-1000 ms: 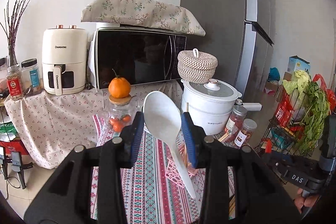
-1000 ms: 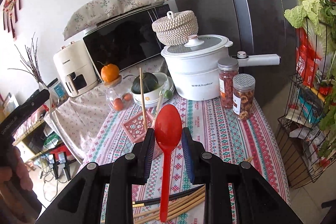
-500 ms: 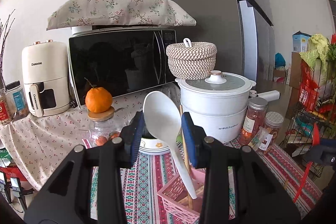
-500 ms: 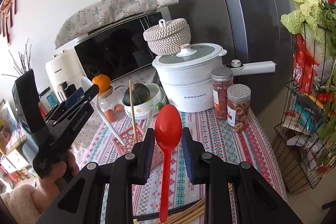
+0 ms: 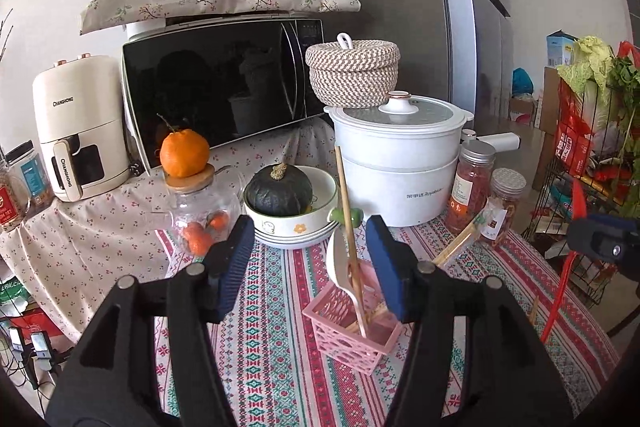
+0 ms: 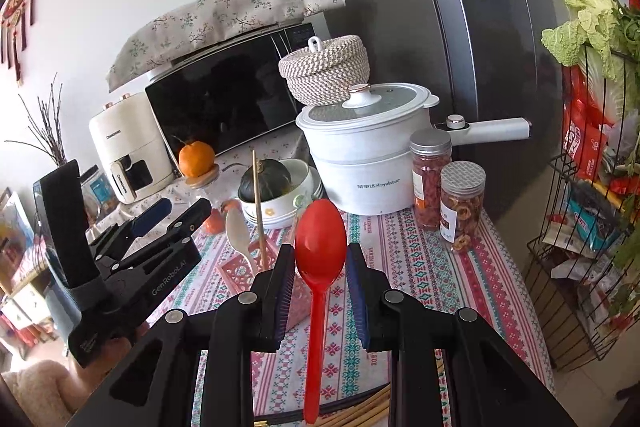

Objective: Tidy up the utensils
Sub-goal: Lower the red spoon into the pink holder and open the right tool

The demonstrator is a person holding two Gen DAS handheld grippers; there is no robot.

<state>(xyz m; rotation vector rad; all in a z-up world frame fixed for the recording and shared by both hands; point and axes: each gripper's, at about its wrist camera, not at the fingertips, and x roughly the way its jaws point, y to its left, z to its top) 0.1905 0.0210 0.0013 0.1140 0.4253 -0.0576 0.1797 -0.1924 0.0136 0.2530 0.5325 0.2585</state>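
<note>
A white spoon stands bowl-up in the pink basket on the patterned tablecloth, beside an upright wooden chopstick. My left gripper is just behind the basket with its jaws opening; the spoon shows between the blue pads, but neither pad touches it. From the right wrist view, the left gripper sits left of the white spoon and the basket. My right gripper is shut on a red spoon, held bowl-up above the table's near side.
Behind the basket stand a bowl with a dark squash, a glass jar topped by an orange, a white pot and two lidded jars. Loose chopsticks lie near the front edge. A wire rack stands at right.
The left gripper came forward and down over the pink basket, then spread its jaws. The white spoon left them and now stands in the basket. The right gripper still holds the red spoon.
</note>
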